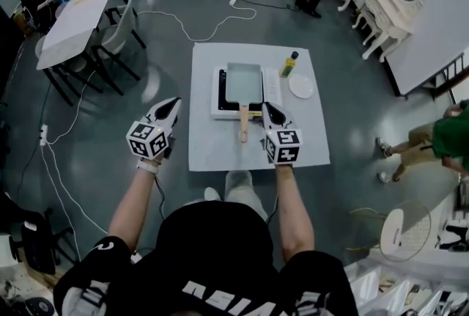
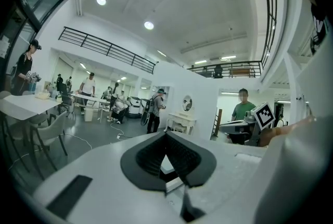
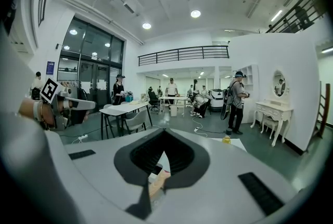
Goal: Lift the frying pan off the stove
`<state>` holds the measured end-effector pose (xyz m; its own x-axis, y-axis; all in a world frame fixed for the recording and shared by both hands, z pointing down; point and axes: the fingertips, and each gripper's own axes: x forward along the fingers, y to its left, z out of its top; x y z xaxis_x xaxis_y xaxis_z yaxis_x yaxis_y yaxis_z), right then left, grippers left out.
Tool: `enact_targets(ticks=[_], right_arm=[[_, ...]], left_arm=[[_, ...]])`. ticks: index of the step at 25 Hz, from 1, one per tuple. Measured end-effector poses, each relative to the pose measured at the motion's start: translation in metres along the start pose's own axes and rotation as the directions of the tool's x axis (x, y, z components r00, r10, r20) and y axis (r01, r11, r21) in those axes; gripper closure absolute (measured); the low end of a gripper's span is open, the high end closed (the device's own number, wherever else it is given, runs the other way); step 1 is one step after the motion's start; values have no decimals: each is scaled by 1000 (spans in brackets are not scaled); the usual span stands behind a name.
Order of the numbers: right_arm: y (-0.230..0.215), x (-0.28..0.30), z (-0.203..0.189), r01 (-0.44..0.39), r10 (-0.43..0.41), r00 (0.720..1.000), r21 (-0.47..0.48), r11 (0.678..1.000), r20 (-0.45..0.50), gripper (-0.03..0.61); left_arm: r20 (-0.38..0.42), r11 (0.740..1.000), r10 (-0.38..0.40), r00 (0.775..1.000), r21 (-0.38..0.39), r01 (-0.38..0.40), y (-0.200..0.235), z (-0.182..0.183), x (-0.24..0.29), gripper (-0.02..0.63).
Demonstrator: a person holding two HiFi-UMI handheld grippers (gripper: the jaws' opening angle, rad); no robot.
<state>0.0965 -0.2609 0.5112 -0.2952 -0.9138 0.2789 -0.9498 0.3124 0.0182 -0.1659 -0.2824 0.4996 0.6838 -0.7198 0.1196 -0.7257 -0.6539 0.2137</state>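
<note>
Currently the rectangular grey-green metal frying pan [image 1: 244, 82] sits on the flat white stove [image 1: 218, 94] on the white desk [image 1: 212, 149], its wooden handle [image 1: 243, 124] pointing to 6 o'clock. The left gripper [image 1: 174, 103], at the handle's 9 o'clock, and the right gripper [image 1: 267, 108], just beside it at 3 o'clock, hover with jaws clenched and empty. The best next move looks to be releasing the right jaws, straddling the handle squarely, then lifting level.
</note>
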Motion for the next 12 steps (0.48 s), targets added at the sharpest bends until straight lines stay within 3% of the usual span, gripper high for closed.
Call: enact_targets(ticks=[12], right_arm=[[-5, 6, -10, -5, 5, 1000, 14, 1000, -6, 583]], left_arm=[[-7, 1000, -8, 1000, 4, 8, -1, -5, 9, 615]])
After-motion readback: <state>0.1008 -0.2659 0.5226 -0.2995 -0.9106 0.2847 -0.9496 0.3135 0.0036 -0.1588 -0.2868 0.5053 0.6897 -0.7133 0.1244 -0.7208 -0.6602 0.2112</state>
